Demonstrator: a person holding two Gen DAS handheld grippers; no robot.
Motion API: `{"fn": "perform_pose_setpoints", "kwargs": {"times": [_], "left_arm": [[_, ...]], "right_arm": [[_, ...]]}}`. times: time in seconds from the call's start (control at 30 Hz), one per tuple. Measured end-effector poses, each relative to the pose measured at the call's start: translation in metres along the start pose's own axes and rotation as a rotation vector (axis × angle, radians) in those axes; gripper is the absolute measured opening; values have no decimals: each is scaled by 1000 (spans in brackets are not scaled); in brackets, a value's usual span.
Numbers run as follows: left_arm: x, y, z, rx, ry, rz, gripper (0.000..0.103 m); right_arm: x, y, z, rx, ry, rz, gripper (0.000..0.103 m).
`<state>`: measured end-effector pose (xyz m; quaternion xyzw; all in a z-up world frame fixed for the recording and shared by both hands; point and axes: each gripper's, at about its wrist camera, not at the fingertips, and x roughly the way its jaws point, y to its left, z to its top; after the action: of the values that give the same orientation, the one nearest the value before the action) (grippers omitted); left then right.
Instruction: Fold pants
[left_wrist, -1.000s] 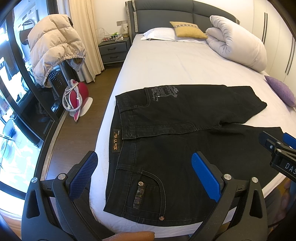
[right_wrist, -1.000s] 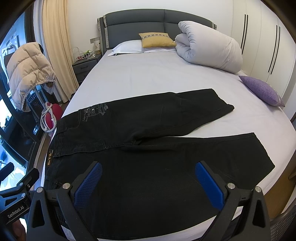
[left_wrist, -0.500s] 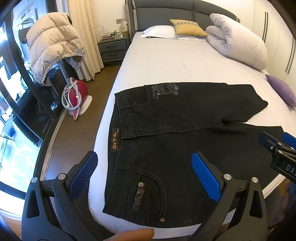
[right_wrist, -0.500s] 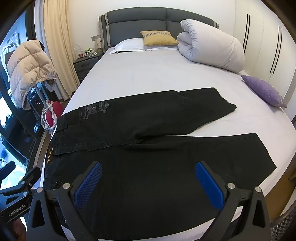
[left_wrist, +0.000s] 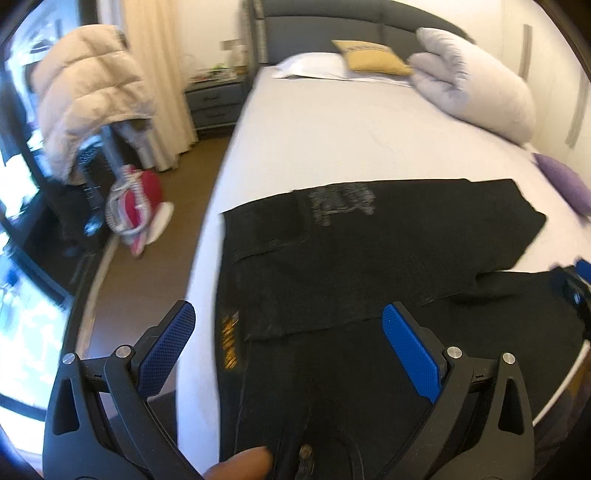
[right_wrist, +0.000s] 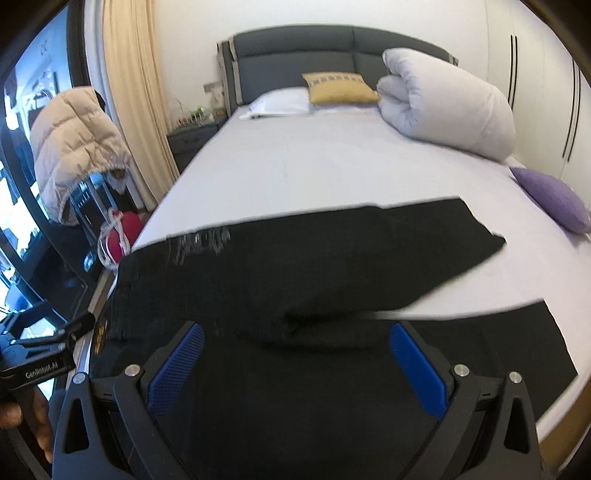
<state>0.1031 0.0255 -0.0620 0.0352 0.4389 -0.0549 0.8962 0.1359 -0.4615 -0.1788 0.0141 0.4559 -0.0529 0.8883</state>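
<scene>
Black jeans (left_wrist: 369, 266) lie flat across the foot of the bed, waistband toward the left edge and both legs running right, with one leg (right_wrist: 369, 251) angled away from the other. My left gripper (left_wrist: 291, 343) hovers open above the waistband end, near the orange label (left_wrist: 229, 343). My right gripper (right_wrist: 295, 358) is open too, low over the crotch and near leg (right_wrist: 480, 350). Nothing is between either pair of blue pads. Both views are blurred by motion.
The white bed sheet (left_wrist: 351, 140) stretches back to pillows, a rolled duvet (right_wrist: 447, 110) and a purple cushion (right_wrist: 554, 199). Left of the bed are wooden floor, a red bag (left_wrist: 136, 206), a beige puffer jacket (left_wrist: 88, 110) and a nightstand (left_wrist: 214, 103).
Both grippers have moved forward and lower over the jeans, so the cloth fills more of each view. The jeans lie as before. Both grippers stay open.
</scene>
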Motion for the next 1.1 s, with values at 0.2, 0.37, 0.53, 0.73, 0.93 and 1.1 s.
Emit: {"fn": "perform_pose_setpoints", "kwargs": {"times": [0.2,0.37,0.53,0.73,0.93,1.1], "left_arm": [[28,-5,22,40,-38,75,103],[82,19,65,-32,60,43,103],[144,33,124,173,58,-6,103],[233,49,164,319,269,-290,103],[287,57,176,362,397,-427,81],[313,55,179,421,479,-470,74]], "right_arm": [[34,-5,34,-69,-64,63,103],[70,-10,61,-164,-64,134,103],[102,-8,76,-300,-14,235,93],[131,-2,84,-412,66,360,81],[146,0,85,-429,109,425,73],[154,0,86,-438,138,441,68]]}}
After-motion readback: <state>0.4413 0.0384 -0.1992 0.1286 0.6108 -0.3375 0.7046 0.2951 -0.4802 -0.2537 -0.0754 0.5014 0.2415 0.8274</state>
